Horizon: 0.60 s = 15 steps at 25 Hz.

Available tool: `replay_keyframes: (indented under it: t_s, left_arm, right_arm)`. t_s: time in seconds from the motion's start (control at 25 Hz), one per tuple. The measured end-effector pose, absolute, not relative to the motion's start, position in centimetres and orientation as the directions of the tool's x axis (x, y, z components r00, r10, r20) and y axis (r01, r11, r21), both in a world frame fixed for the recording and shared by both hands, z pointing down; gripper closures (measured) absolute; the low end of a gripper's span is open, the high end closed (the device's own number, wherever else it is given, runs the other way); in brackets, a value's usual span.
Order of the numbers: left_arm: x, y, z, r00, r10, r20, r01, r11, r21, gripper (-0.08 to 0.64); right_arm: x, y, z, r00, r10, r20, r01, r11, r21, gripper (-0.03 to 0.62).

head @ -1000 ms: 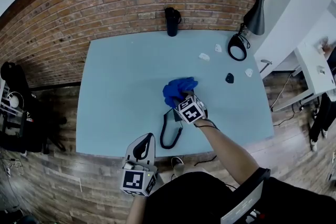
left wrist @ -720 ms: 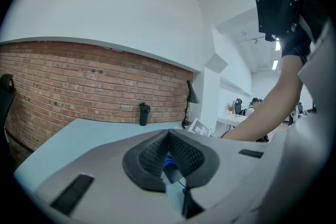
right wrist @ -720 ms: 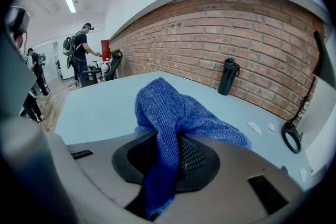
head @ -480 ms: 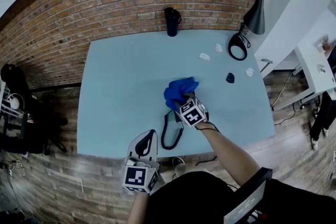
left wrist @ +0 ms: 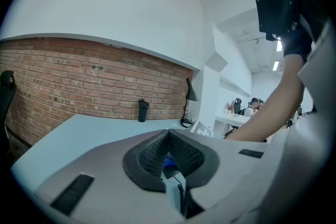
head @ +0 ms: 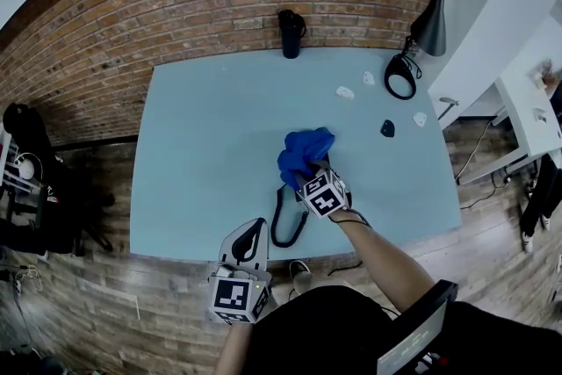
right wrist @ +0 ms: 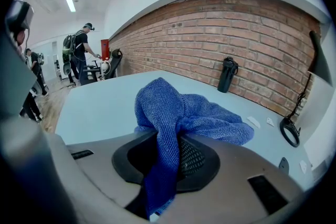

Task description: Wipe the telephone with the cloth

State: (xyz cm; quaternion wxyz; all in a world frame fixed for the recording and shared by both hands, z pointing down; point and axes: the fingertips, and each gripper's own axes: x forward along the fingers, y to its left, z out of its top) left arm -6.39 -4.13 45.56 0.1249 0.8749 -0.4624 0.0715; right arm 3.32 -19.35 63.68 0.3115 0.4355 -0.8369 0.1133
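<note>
Clamping the cloth over the telephone, right gripper sits clear of lamp; left gripper clenched empty.

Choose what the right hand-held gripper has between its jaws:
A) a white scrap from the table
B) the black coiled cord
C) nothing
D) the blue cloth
D: in the right gripper view, the blue cloth runs down between the jaws of the right hand-held gripper, which are closed on it.
</note>
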Motion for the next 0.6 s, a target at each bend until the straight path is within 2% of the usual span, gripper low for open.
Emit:
replay_keyframes:
  t_s: [0.6]
  left_arm:
    - [-6.6, -3.1, 46.4, 0.551, -0.798, 0.245, -0.835, -0.529, 0.151, 0.541]
  right_arm:
    - [3.4, -16.8, 65.0, -0.428, -0.644, 0.635, -0.796, 0.6, 0.072, 0.503]
